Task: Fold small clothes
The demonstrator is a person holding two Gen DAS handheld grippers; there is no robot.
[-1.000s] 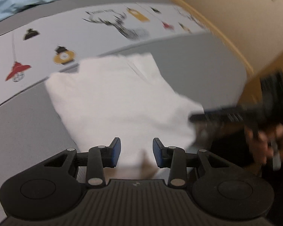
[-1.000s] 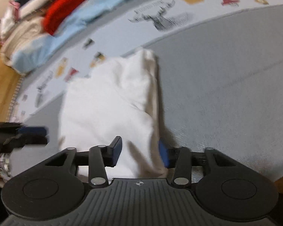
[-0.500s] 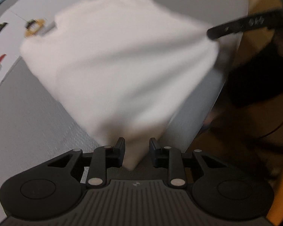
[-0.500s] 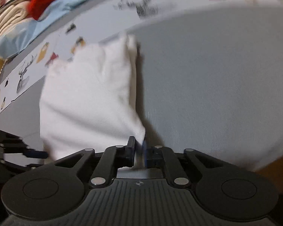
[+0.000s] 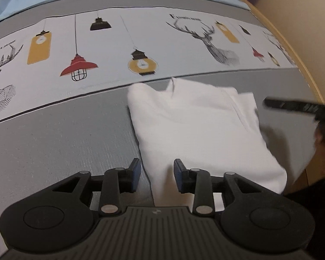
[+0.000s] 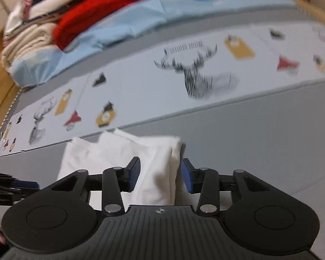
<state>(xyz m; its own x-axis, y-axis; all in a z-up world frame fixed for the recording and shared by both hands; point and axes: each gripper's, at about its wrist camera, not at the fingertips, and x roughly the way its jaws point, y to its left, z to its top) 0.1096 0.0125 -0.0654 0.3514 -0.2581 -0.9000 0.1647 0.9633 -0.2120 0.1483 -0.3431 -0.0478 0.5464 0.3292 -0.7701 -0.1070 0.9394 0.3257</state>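
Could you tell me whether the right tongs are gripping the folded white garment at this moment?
Apart. The right wrist view shows the right tongs open, with gaps between both blue pads and the folded white garment.

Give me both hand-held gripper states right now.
Left hand-held gripper: open, holding nothing, over the white garment.
Right hand-held gripper: open, holding nothing, over the same garment.

light: dim, warm indoor | blur: right view smeared, left sharper | edges: fisheye-bent

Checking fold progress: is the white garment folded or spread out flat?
Folded. The white garment lies as a compact rectangle on the gray mat, with a layered edge visible along its right side.
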